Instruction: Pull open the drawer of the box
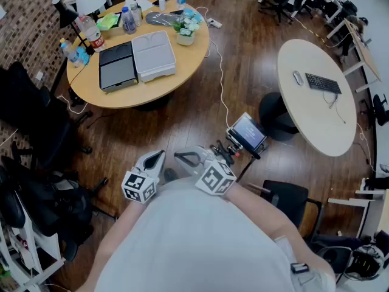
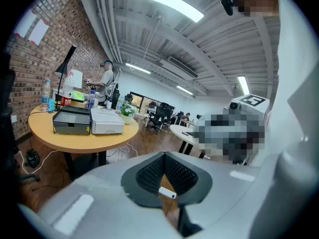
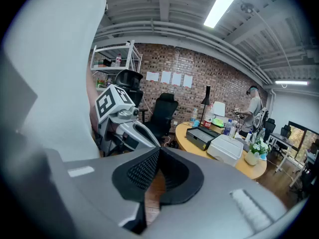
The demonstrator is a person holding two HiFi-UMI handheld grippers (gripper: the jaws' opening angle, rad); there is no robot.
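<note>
If shut — box [image 1: 117, 67] beyond hand-held grippers [image 1: 155, 160] [image 1: 188, 158]

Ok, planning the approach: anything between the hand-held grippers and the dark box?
Nothing visible: only wood floor lies between the left hand-held gripper, the right hand-held gripper and the round table bearing the dark box.

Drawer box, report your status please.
Left gripper, right gripper shut, empty. Dark box on round table, untouched, far ahead. Cable on floor beside table.
</note>
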